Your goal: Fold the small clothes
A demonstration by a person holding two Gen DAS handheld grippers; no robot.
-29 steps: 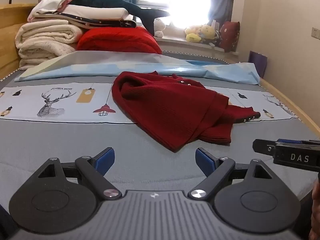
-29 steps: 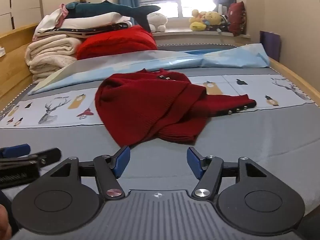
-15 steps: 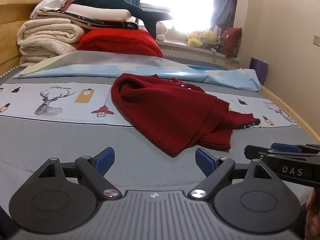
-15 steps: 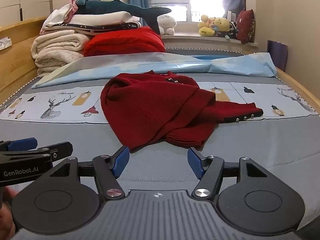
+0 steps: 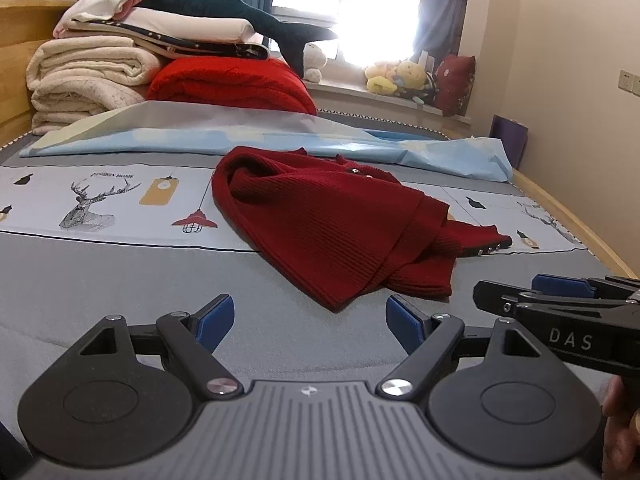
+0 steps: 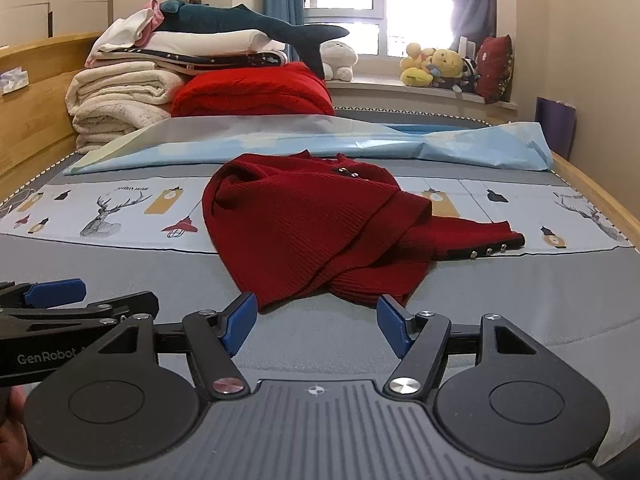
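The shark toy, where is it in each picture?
Left wrist view: the shark lies atop the folded bedding stack, upper left, tail toward the window.
Right wrist view: the shark is upper left of centre, on the same stack.
Shared landmark: the red sweater lies crumpled on the bed in the middle of both views.

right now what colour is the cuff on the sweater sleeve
Black, with small silver studs, on the dark red sweater; the cuff shows best in the right wrist view.

Each tool, the left tool (image 5: 310, 322) and the right tool (image 6: 316, 322), has a ribbed grey body, black linkage arms with silver screws, round black discs and blue fingertip pads (image 5: 216, 318), with white "DAS" and "GenRobot" lettering.
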